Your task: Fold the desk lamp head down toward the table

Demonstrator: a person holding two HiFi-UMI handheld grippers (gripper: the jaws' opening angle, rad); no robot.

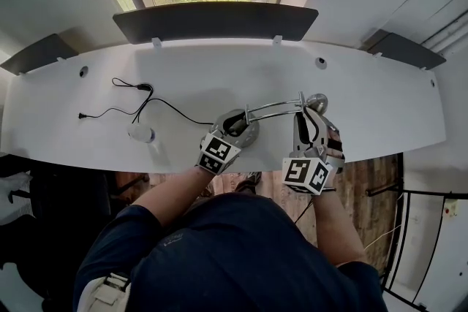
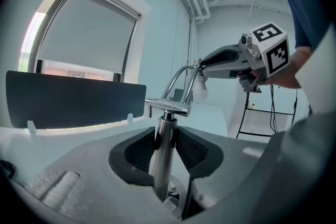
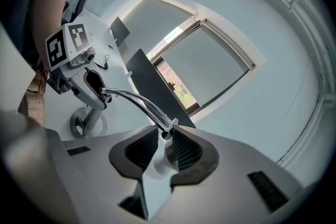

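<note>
- Head view: a chrome desk lamp (image 1: pixel 272 110) with a curved twin-rod arm stands at the white desk (image 1: pixel 219 69)'s near edge.
- Left gripper (image 2: pixel 167 136) is clamped on its upright chrome post (image 2: pixel 161 157); hold firm to steady the lamp.
- Right gripper (image 3: pixel 164 150) is clamped on the lamp head (image 3: pixel 157 163) by its white bulb; lower it slowly along its arc.

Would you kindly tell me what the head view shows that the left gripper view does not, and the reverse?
Head view only: the marker cube on the left gripper, and the small white object on the desk. Left gripper view only: that gripper's pads clamped on the lamp's upright post, and the bulb. Both: the right gripper holding the lamp head, the chrome arm and the dark divider panel.
</note>
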